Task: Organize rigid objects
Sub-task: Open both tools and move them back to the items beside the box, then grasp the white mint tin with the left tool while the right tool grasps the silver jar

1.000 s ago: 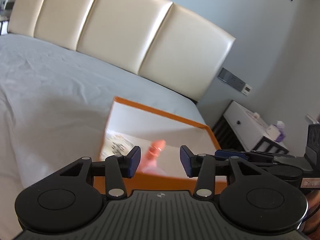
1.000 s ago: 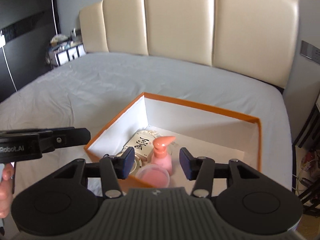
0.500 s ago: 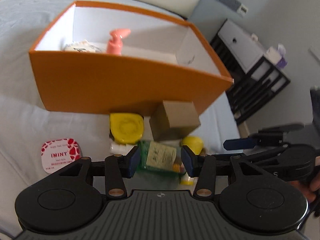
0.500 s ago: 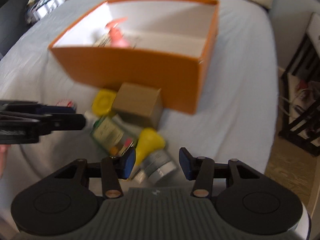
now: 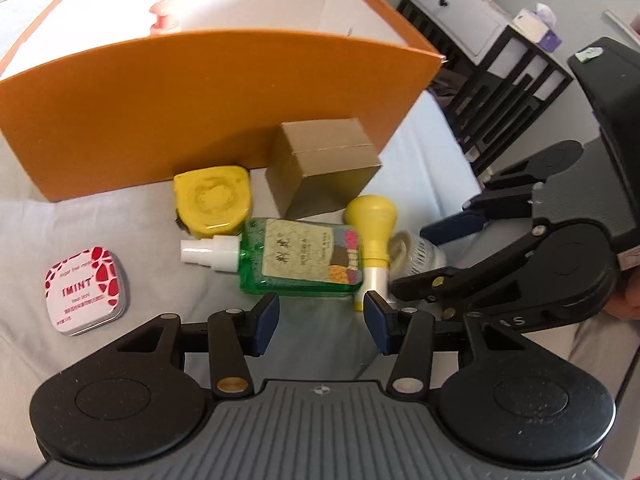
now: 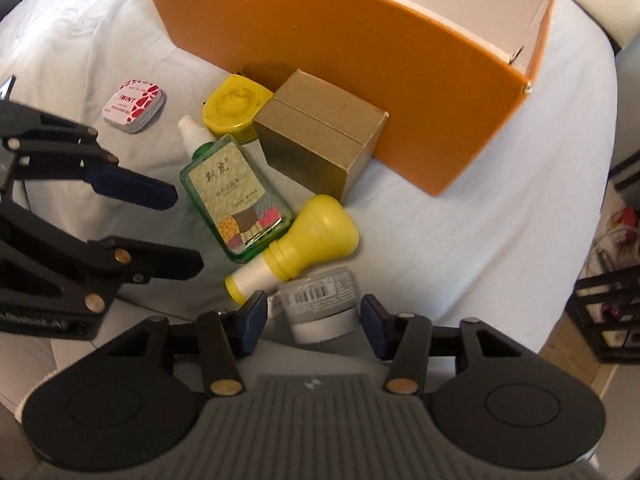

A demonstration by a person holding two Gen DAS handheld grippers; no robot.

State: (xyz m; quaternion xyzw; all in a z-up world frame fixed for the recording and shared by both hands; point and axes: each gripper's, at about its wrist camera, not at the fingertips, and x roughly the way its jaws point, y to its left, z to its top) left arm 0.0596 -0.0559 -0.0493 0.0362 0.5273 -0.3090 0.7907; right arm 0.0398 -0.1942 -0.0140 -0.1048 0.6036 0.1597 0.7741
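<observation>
An orange box (image 5: 208, 96) (image 6: 360, 60) stands on the bed with a pink pump bottle (image 5: 164, 20) inside. In front of it lie a brown carton (image 5: 320, 168) (image 6: 320, 136), a yellow round case (image 5: 214, 200) (image 6: 234, 108), a green spray bottle (image 5: 296, 258) (image 6: 232, 196), a yellow-capped bottle (image 5: 372, 220) (image 6: 304, 240), a white jar (image 5: 420, 256) (image 6: 320, 304) and a red-white mint tin (image 5: 86, 288) (image 6: 134, 104). My left gripper (image 5: 322, 320) is open just short of the green bottle. My right gripper (image 6: 312, 320) is open with the white jar between its fingers.
The bed sheet (image 6: 460, 220) drops off at the right edge. A white nightstand (image 5: 460, 12) and a black rack (image 5: 500, 92) stand beside the bed. The other gripper shows in each view (image 5: 520, 240) (image 6: 100, 220).
Both grippers tilted down from the headboard and box interior and moved closer to the objects lying in front of the box. Both stayed open.
</observation>
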